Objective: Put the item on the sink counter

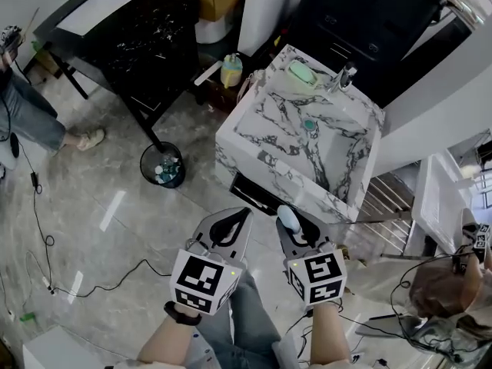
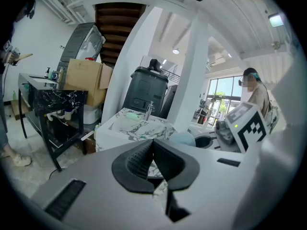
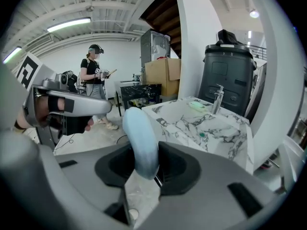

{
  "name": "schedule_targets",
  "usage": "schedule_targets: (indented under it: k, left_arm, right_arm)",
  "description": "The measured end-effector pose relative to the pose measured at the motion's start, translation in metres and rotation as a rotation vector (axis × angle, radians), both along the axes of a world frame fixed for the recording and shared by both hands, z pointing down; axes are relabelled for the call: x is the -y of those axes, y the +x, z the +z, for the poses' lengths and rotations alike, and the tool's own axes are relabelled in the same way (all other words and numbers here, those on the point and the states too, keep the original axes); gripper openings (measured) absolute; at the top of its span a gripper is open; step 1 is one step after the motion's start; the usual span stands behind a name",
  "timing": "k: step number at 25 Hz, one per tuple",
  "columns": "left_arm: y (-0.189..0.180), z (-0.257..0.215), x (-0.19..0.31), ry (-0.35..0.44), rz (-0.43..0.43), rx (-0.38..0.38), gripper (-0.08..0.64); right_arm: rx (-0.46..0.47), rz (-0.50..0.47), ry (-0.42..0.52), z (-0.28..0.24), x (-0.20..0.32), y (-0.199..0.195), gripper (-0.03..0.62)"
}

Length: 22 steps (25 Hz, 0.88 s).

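Note:
My right gripper (image 1: pixel 290 220) is shut on a pale blue rounded item (image 3: pixel 140 140), which sticks up between the black pads; the same blue item (image 1: pixel 288 218) shows in the head view just in front of the sink's near edge. My left gripper (image 1: pixel 236 220) hangs beside it, shut and empty, its pads meeting in the left gripper view (image 2: pixel 153 150). The white marble sink counter (image 1: pixel 254 133) stands ahead, with a green drain plug (image 1: pixel 309 124) in the basin, a chrome tap (image 1: pixel 344 76) and a green soap bar (image 1: pixel 302 73) at the far side.
A yellow bottle (image 1: pixel 231 70) stands on a low stand left of the sink. A black wire bin (image 1: pixel 162 164) sits on the floor near a black marble table (image 1: pixel 123 29). Cables cross the floor. One person (image 3: pixel 94 75) stands to the left, another (image 1: pixel 438 290) at the right.

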<state>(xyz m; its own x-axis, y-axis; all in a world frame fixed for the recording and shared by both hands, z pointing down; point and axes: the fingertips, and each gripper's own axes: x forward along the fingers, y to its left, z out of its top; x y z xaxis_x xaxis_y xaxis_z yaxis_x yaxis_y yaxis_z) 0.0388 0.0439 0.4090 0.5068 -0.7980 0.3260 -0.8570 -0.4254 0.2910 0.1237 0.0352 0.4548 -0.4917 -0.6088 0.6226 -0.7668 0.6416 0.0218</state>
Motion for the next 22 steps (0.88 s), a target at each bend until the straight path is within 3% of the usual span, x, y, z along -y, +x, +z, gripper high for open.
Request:
schedule_targets:
  k: [22]
  left_arm:
    - [0.018,0.214,-0.004,-0.062,-0.001,0.001,0.014]
  right_arm:
    - [-0.035,0.027,0.003,0.218,0.025,0.012,0.135]
